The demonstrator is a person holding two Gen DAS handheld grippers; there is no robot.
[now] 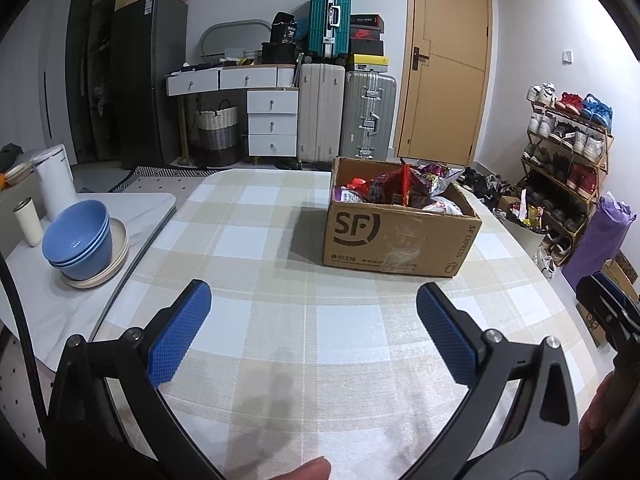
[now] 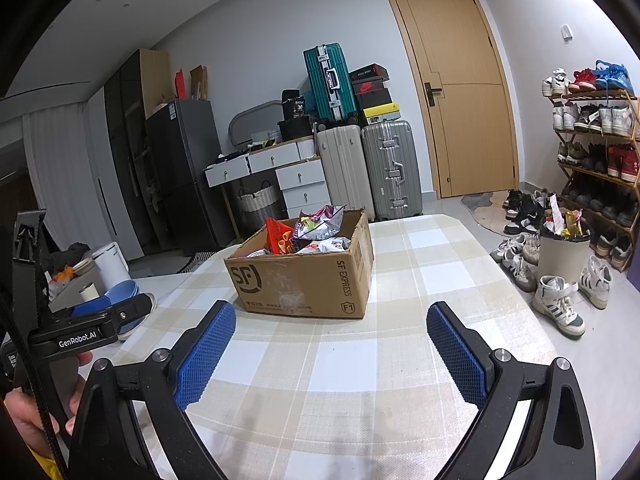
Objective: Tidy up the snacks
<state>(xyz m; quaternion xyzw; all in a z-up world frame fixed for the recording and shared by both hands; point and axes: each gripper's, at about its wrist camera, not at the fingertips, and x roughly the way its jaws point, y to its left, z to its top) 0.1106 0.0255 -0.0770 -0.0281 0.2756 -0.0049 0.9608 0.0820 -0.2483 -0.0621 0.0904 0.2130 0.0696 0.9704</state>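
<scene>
Blue-padded left claw (image 1: 314, 304) and right claw (image 2: 331, 324) gape empty.

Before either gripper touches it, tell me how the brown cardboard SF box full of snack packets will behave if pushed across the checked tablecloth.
The brown cardboard SF box sits flat and wide, so it should slide, not tip. Its load looks like puffy snack packets, so it is probably light for its size. The checked tablecloth may bunch ahead of it. Both the left gripper and right gripper are open and well short of it.
</scene>
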